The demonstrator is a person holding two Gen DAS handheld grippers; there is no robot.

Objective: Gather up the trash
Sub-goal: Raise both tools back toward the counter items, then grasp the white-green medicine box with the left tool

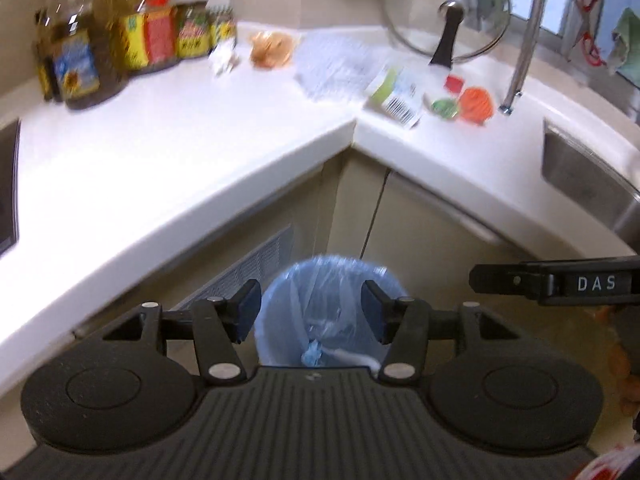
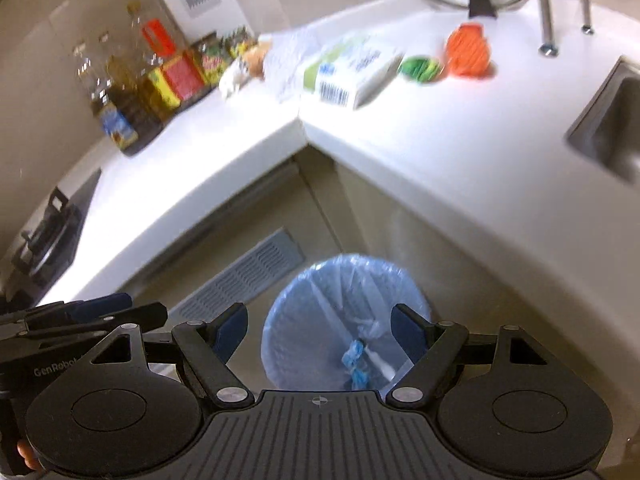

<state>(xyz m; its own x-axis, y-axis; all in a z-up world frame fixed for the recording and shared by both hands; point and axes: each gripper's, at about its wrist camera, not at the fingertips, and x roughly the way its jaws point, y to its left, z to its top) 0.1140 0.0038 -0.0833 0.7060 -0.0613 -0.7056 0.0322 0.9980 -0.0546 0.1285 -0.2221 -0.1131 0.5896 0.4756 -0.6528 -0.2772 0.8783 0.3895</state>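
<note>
1. The white L-shaped counter [image 1: 192, 148] wraps the corner in front of you; a steel sink [image 1: 592, 176] is sunk into its right arm.
2. The trash bin [image 2: 320, 308], lined with a blue bag, stands on the floor in the corner below the counter edge. Blue and white scraps lie inside it.
3. Your left gripper [image 1: 312, 312] hangs above the bin, released, nothing between its pads.
4. Your right gripper [image 2: 318, 332] hangs beside it over the same bin, jaws spread wider, likewise empty.
5. Oil bottles [image 1: 76, 68] line the left wall.
6. A glass lid [image 1: 448, 12] leans upright at the back.
7. Trash remaining on the counter, near the corner: a white carton [image 2: 352, 72], clear plastic wrap [image 1: 332, 64], an orange wrapper [image 2: 468, 50], a green piece [image 2: 422, 68] just beside it, a brownish bag [image 1: 272, 48], and crumpled paper [image 1: 224, 58].
</note>
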